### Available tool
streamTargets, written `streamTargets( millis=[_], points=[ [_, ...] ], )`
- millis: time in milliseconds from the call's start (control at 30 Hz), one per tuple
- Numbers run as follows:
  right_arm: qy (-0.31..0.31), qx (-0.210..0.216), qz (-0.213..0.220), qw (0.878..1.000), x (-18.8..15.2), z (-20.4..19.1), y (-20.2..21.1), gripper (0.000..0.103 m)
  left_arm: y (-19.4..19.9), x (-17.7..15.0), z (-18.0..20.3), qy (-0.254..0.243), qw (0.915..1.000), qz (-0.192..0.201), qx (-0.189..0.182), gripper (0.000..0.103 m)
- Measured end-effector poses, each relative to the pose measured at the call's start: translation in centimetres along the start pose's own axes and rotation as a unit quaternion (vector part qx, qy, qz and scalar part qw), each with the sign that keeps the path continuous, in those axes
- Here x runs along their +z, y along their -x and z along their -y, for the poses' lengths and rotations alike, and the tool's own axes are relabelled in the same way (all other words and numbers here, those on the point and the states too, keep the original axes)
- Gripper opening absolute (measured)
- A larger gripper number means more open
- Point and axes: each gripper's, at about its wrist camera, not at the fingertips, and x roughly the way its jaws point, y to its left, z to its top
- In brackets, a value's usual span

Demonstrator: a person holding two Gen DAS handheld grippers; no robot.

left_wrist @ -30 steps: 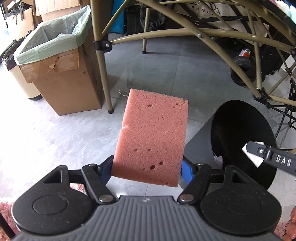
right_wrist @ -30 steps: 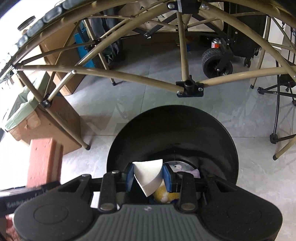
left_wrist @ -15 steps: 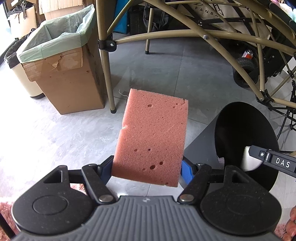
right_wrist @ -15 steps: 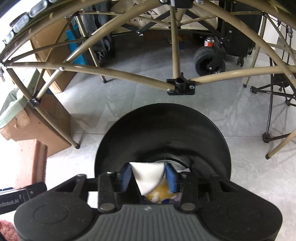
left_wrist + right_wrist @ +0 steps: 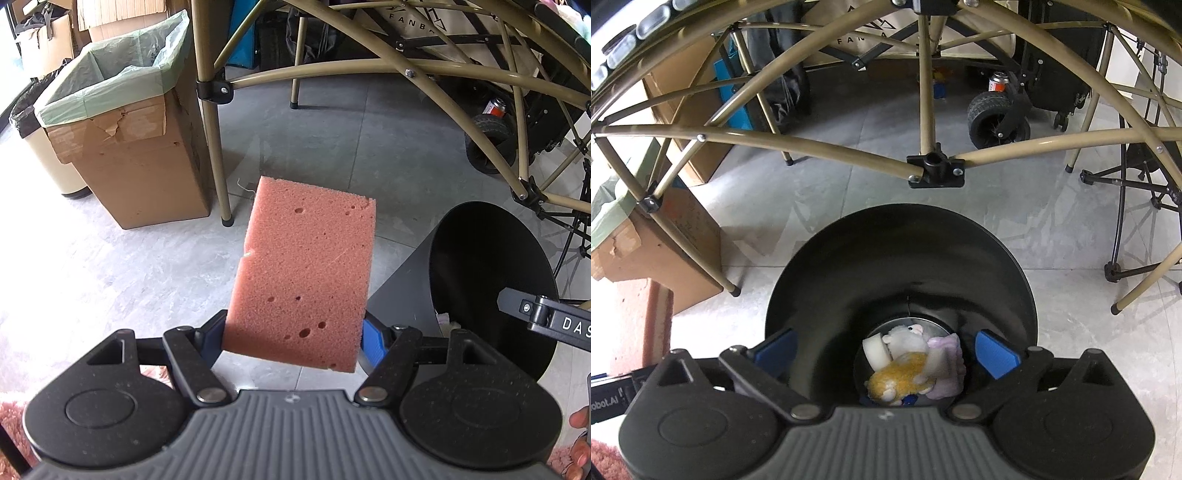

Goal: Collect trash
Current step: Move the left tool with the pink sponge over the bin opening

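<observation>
My left gripper (image 5: 293, 341) is shut on a pink sponge (image 5: 303, 273), held in the air above the floor, left of a black trash bin (image 5: 491, 280). In the right wrist view my right gripper (image 5: 886, 350) hangs over that black trash bin (image 5: 901, 258), its jaws opening wide with nothing between them. At the bin's bottom lie a white piece (image 5: 876, 350), a yellow and white soft item (image 5: 905, 376) and a pale purple cloth (image 5: 947, 363). The sponge (image 5: 635, 325) shows at the left edge of that view.
A cardboard box lined with a green bag (image 5: 125, 133) stands at the back left, a small cream bin (image 5: 48, 155) beside it. Tan folding-frame legs (image 5: 214, 140) and bars (image 5: 812, 147) cross above the floor. A wheeled cart (image 5: 997, 118) sits behind.
The right gripper opened and let go of the white piece, which now lies in the bin. The left gripper kept still with the sponge.
</observation>
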Motion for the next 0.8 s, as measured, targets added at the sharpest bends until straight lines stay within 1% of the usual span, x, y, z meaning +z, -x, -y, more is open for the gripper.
streamTargets(
  millis=[367,800],
  points=[
    [0.004,0.005,-0.014,1.0,-0.2,-0.1,0.4,0.103,0.3,0.0,0.0,0.001,1.0,0.002,-0.003,0.072],
    [0.012,0.019,-0.011,1.0,-0.7,0.7,3.4,0.103,1.3,0.0,0.3,0.0,0.9997,0.019,-0.015,0.072]
  ],
)
